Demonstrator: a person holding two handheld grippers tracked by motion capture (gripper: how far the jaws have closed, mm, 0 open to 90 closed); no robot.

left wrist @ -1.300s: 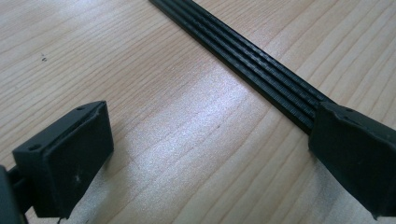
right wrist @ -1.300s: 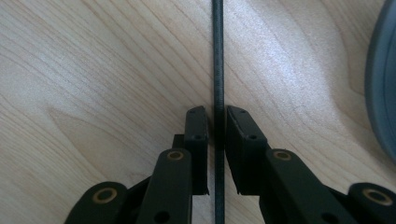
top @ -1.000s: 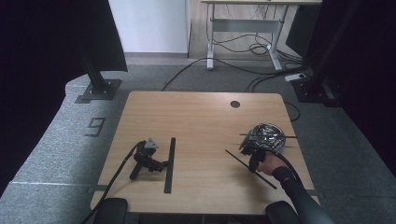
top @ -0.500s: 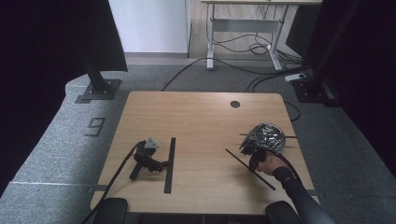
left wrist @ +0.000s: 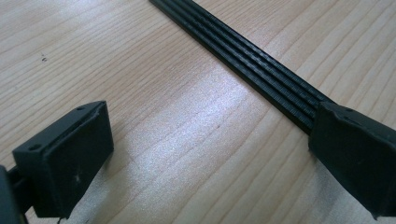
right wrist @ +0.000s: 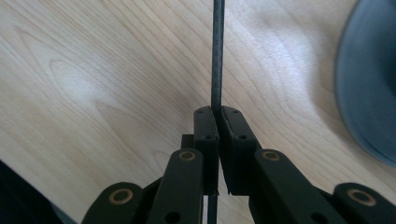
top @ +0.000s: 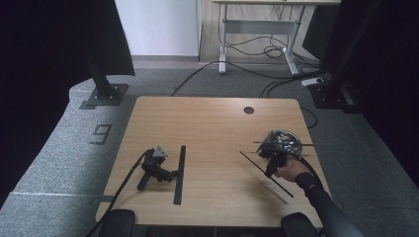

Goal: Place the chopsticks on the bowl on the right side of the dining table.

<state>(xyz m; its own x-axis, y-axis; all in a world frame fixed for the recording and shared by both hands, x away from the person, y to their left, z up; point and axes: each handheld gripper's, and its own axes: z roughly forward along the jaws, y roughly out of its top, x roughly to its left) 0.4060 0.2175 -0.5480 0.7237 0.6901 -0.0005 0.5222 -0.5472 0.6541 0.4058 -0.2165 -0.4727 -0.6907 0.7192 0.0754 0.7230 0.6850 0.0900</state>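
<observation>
The right gripper pinched a thin black strip, lifted off the table. The left gripper lay wide open, unheld, a ribbed black strip just beside one jaw, not yet picked up.

Two tools are here: the left tool lies on the surface, and the right tool is in a hand. One hand is in view.

There are three black strips on the surface. One wide ribbed strip lies just beside the left tool. One thin strip is pinched in the right tool. One more thin strip pokes out from under the bowl. There is one shiny bowl.

The surface has one round hole.
</observation>
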